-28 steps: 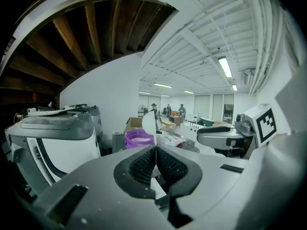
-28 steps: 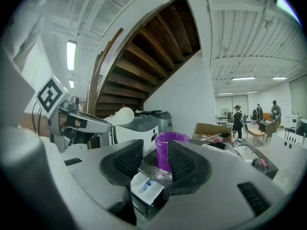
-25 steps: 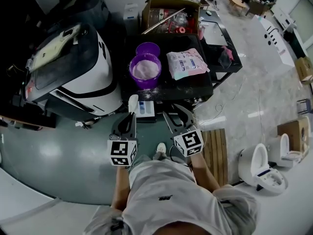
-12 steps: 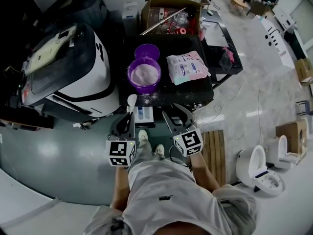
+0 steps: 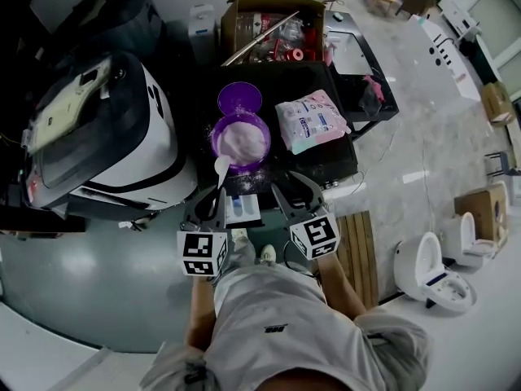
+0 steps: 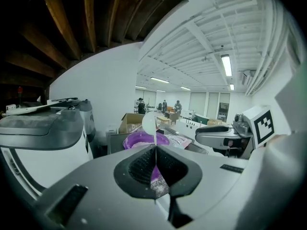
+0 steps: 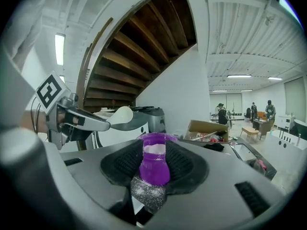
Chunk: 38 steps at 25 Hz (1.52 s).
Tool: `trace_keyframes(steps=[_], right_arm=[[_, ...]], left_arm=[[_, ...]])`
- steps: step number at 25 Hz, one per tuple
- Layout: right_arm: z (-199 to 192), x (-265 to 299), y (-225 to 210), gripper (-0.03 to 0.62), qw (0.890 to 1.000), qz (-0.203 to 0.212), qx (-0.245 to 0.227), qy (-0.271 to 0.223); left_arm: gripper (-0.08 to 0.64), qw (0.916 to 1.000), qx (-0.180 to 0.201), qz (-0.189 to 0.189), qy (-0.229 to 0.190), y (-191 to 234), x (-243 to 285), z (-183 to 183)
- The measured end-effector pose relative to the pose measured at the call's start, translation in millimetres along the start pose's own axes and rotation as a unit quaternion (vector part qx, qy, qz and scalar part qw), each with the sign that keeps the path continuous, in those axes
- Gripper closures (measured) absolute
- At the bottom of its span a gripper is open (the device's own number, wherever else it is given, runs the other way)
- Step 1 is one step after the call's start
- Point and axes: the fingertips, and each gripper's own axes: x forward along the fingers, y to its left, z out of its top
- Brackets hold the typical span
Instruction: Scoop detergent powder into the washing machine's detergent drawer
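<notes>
Clamping spoon (image 5: 221, 169) in left gripper (image 5: 216, 199), bowl (image 5: 241, 162) ahead

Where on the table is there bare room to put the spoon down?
Bare table lies in front of the bag, right of the bowl. A second strip runs between bag and box. The left is crowded: bowl, purple container behind it, drawer in front.

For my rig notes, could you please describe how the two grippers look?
The left gripper and right gripper have grey bodies, black ribbed pads inside the jaws, and a white cube bearing black square markers. The person wears a light short-sleeved shirt.
</notes>
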Motion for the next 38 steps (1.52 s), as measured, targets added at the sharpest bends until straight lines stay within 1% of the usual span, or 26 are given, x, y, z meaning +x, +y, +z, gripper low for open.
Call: trace_keyframes(steps=[4, 8, 15, 18, 22, 25, 32, 35, 38], right_arm=[[5.1, 24.5, -4.1, 0.451, 1.000, -0.013, 0.000, 0.005], [11.8, 44.3, -7.3, 0.451, 1.000, -0.028, -0.001, 0.011], [16.4, 64.6, -13.8, 0.451, 0.998, -0.058, -0.001, 0.018], [17.4, 69.5, -19.9, 0.451, 0.998, -0.066, 0.002, 0.020], [17.5, 76.4, -32.8, 0.451, 0.997, -0.069, 0.007, 0.022], [14.7, 83.7, -43.0, 0.451, 0.998, -0.060, 0.014, 0.024], [11.3, 105.4, -65.6, 0.451, 0.999, -0.013, 0.014, 0.028], [10.1, 113.1, -76.1, 0.451, 0.999, 0.001, 0.014, 0.030], [8.3, 118.4, -85.3, 0.451, 0.999, 0.011, 0.016, 0.032]], left_arm=[[0.543, 0.9996, 0.005, -0.026, 0.006, 16.5, 20.9, 6.3], [0.543, 0.9986, 0.011, -0.046, 0.023, 31.0, 38.1, 9.4], [0.543, 0.9954, 0.019, -0.080, 0.049, 47.6, 62.5, 13.3], [0.544, 0.9938, 0.021, -0.089, 0.062, 49.9, 72.6, 14.7], [0.544, 0.9919, 0.026, -0.089, 0.087, 51.5, 89.2, 15.6], [0.544, 0.9900, 0.030, -0.082, 0.111, 51.4, 103.3, 13.2], [0.543, 0.9830, 0.029, -0.054, 0.173, 53.5, 130.1, 0.7], [0.543, 0.9783, 0.023, -0.049, 0.200, 50.4, 138.7, -1.5], [0.545, 0.9724, 0.026, -0.048, 0.227, 47.6, 148.0, -6.0]])
